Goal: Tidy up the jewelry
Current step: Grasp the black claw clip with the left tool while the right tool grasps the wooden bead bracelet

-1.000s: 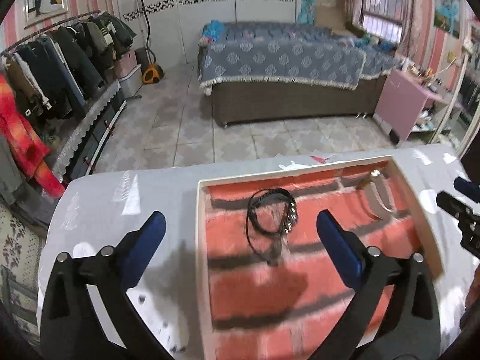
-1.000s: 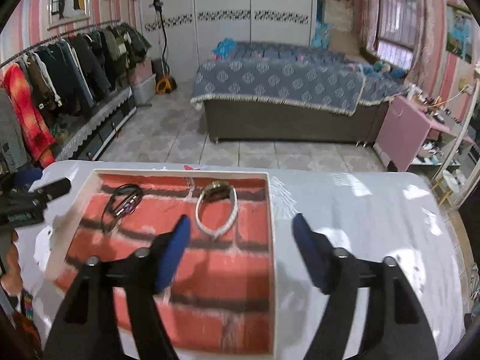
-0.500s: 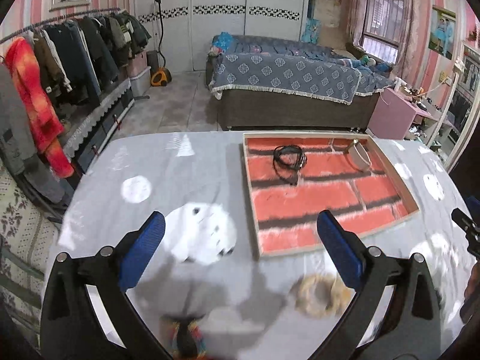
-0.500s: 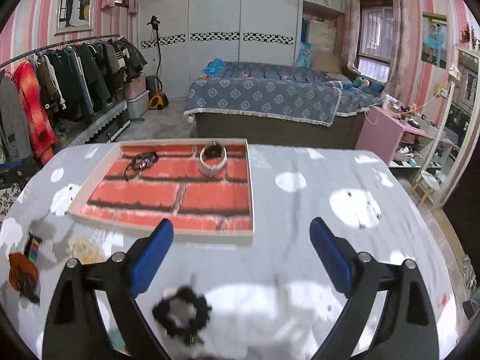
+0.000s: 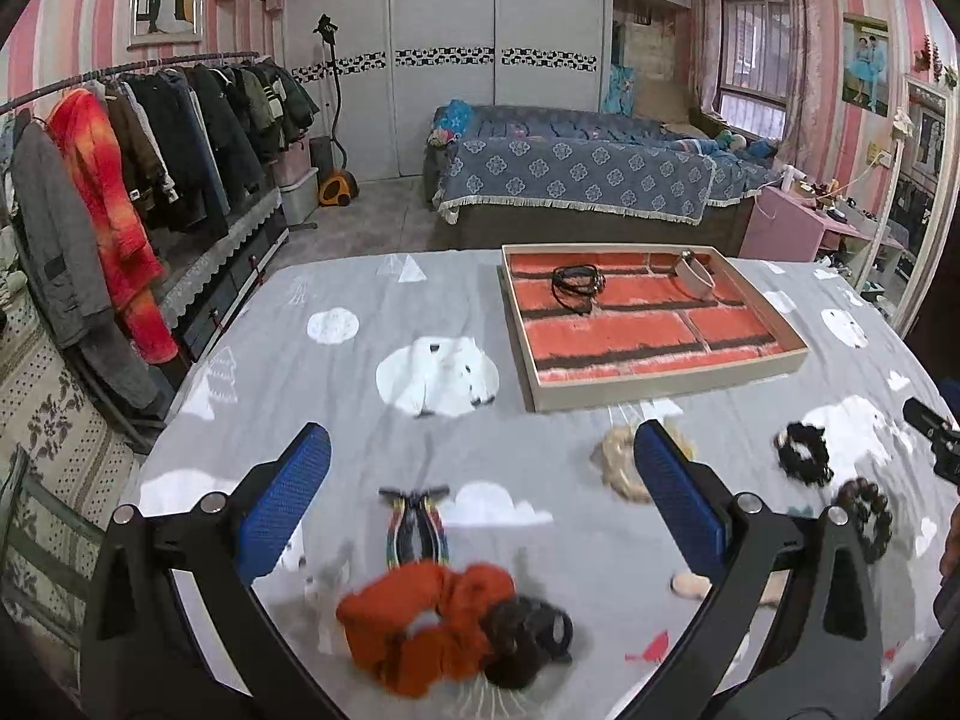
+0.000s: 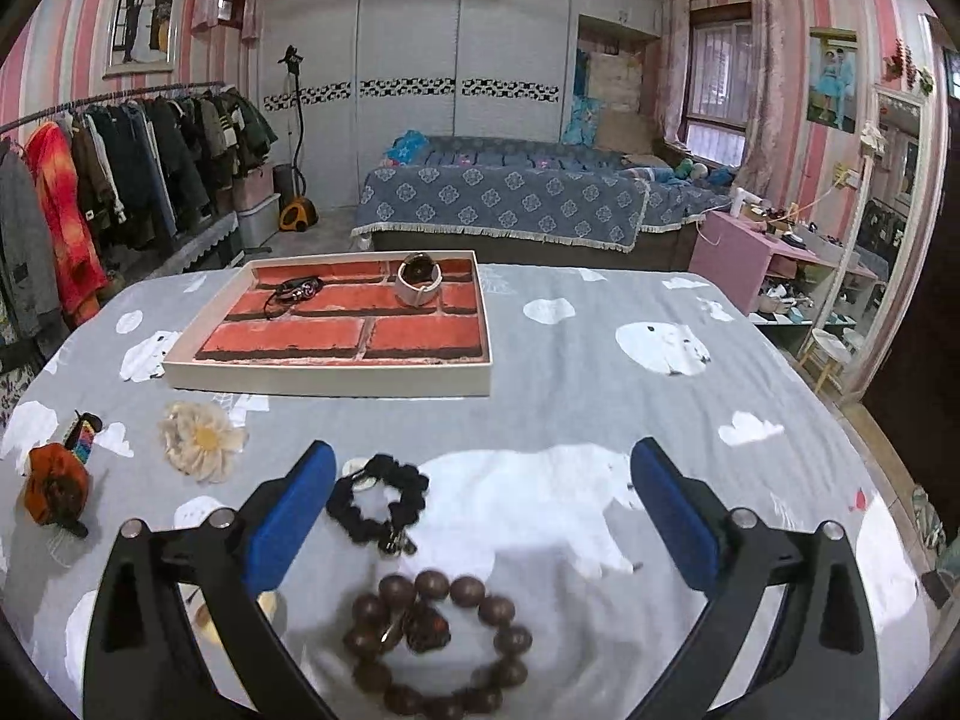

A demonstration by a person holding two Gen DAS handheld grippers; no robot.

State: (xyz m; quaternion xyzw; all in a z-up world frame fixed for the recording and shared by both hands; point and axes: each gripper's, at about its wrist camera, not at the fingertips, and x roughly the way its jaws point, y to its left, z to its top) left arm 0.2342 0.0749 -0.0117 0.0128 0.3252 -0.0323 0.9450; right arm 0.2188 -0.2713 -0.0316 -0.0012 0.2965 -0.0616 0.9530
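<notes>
Brown wooden bead bracelet [image 6: 438,648] lies beneath the empty right gripper [image 6: 483,504], its jaws just spread wide, left gripper [image 5: 480,498] likewise gaping; next, I'd guess, lowering onto the beads for the tray [image 6: 324,381].

Glossy dark wooden beads [image 6: 438,648] are shining on the matt printed cloth [image 6: 600,360] near its front edge; the orange scrunchie [image 5: 426,624] is looking soft, crumpled fabric

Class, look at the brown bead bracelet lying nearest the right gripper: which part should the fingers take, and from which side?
Probably from above, pinching across one strand of the bead bracelet, one finger inside the ring. It lies flat on the cloth, so a level approach finds little to grip.
</notes>
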